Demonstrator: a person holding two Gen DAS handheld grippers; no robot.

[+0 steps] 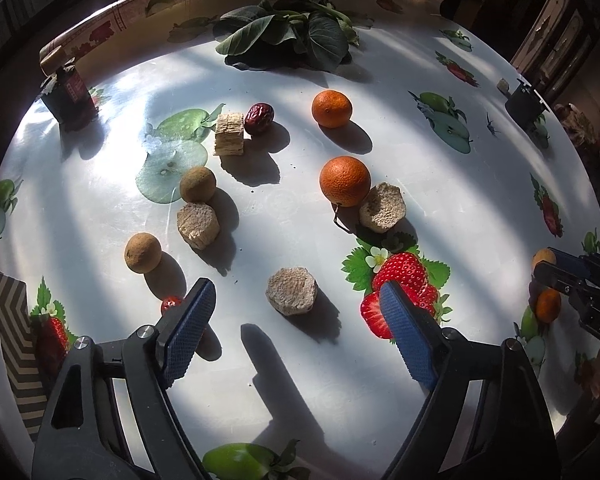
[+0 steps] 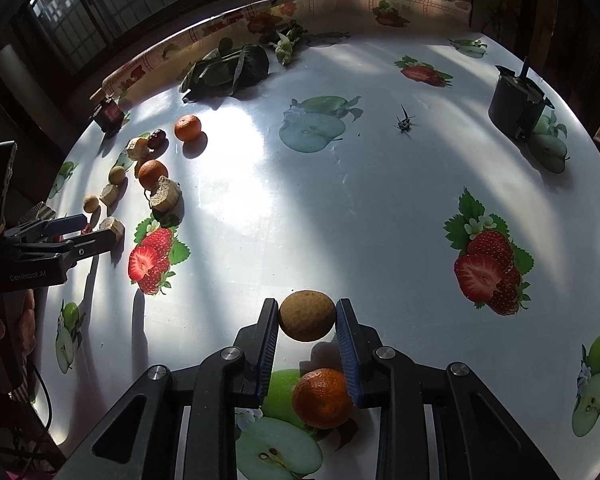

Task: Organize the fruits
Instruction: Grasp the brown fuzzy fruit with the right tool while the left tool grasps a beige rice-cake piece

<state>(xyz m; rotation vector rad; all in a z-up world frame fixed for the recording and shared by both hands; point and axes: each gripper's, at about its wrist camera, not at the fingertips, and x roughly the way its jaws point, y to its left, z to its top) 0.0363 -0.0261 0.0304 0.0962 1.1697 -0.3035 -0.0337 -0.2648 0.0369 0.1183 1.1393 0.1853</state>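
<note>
Right gripper [image 2: 307,316] is clamping a brown fruit [image 2: 307,315] above the tangerine [image 2: 322,398], probably grouping fruit there, while left gripper [image 1: 296,312], jaws apart and empty, is straddling a beige block [image 1: 292,291] among the scattered pile.

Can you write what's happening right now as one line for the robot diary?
right tongs: shut on brown fruit | left tongs: open, nothing gripped | orange: on table beneath right tongs

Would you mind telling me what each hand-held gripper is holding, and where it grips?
The right hand-held gripper pinches a round brown fruit across its two sides. The left hand-held gripper stands open, holding nothing.
</note>
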